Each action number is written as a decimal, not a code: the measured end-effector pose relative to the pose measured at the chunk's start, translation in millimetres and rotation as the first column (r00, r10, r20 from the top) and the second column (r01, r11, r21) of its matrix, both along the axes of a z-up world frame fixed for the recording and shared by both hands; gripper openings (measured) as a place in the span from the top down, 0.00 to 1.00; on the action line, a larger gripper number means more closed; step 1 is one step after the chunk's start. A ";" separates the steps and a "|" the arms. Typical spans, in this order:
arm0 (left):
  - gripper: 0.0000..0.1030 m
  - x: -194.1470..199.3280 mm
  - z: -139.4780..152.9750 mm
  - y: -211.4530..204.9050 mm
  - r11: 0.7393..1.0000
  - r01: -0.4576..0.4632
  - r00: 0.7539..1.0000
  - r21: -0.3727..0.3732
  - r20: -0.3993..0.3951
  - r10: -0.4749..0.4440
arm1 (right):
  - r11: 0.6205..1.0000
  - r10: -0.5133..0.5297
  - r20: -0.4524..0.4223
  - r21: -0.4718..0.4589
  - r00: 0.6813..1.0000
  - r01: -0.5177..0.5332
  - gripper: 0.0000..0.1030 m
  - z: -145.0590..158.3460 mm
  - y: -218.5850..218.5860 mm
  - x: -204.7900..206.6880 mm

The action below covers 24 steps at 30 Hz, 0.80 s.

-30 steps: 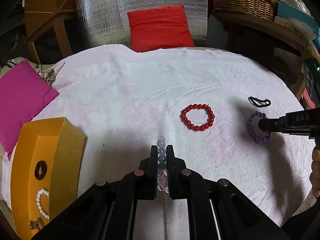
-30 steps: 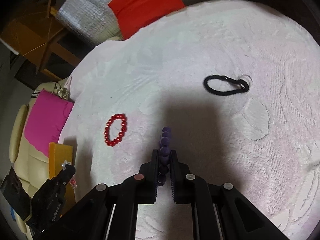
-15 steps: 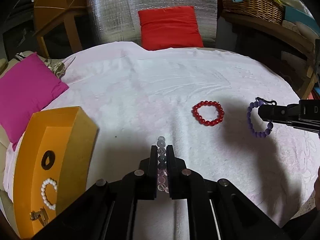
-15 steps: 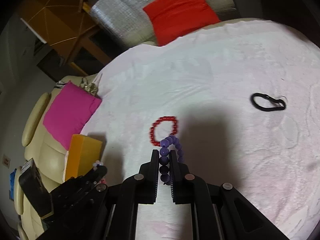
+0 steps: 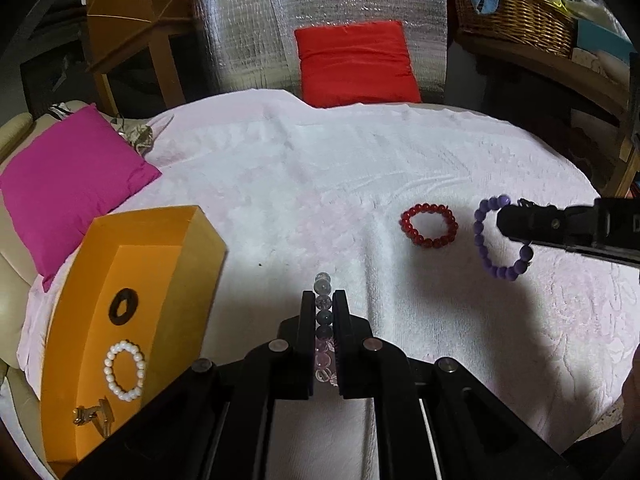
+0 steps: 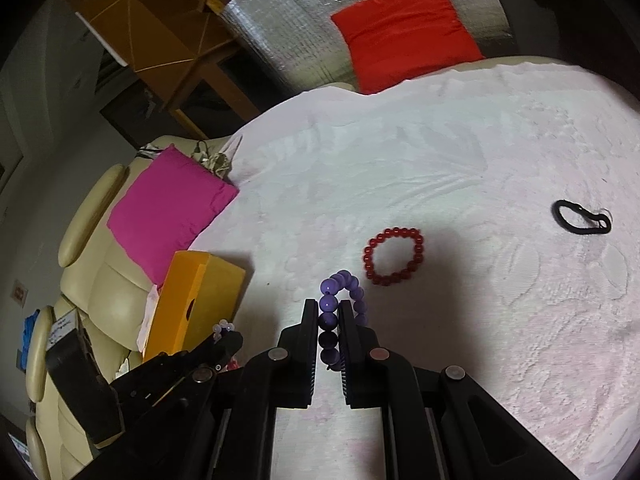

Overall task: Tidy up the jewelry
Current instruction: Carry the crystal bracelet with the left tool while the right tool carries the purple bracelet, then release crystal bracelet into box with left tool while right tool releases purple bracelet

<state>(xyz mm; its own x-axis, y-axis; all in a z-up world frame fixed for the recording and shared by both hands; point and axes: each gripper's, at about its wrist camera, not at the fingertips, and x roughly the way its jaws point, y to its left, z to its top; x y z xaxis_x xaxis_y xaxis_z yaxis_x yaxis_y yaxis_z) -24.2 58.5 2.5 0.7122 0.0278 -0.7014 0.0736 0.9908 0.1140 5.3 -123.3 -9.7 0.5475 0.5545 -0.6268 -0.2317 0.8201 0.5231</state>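
Purple bracelet (image 6: 338,312) pinched in my right tongs (image 6: 329,330), pale bracelet (image 5: 323,326) in left tongs (image 5: 323,312); orange box (image 5: 120,320) lies left, nearer my left hand.

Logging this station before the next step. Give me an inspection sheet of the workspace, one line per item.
Surface: white textured cloth covering a round table.
Job's things: orange box at the left edge, holding a white pearl bracelet, a dark ring and metal clips; red bracelet and black hair tie lying on the cloth.
Clutter: nothing seen.
Grippers: left gripper shut on a pale bead bracelet; right gripper shut on a purple bracelet, lifted off the cloth.
Cables: nothing seen.
Surroundings: pink cushion, red cushion, wicker basket.
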 end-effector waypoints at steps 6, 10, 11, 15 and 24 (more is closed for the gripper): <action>0.92 -9.9 11.1 13.0 1.000 -0.019 1.000 -0.022 0.023 0.020 | 1.000 0.005 0.003 -0.021 1.000 -0.005 0.89 -2.5 10.2 -4.0; 0.92 -16.8 21.5 21.7 0.999 -0.034 0.998 -0.008 0.053 0.034 | 0.999 0.006 -0.002 -0.034 1.000 -0.006 0.89 -5.7 17.5 -4.5; 0.92 -18.7 24.2 23.8 0.999 -0.039 0.997 -0.006 0.060 0.040 | 0.999 0.008 -0.002 -0.033 1.000 -0.008 0.89 -5.7 20.0 -4.3; 0.92 -27.3 36.1 37.4 0.998 -0.058 0.995 -0.006 0.084 0.058 | 1.000 0.022 0.015 -0.021 1.000 -0.022 0.89 -0.6 32.5 -5.1; 0.92 -58.3 67.4 92.5 0.991 -0.129 0.980 -0.029 0.147 0.132 | 0.993 0.116 0.111 0.021 0.987 -0.119 0.89 22.3 88.9 -17.4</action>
<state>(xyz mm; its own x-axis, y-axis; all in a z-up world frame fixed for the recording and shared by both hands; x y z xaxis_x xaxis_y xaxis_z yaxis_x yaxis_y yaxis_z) -82.5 151.0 69.9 0.7996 0.1151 -0.5894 -0.0728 0.9928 0.0952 -12.1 -34.4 12.6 0.5420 0.6351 -0.5504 -0.3830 0.7696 0.5109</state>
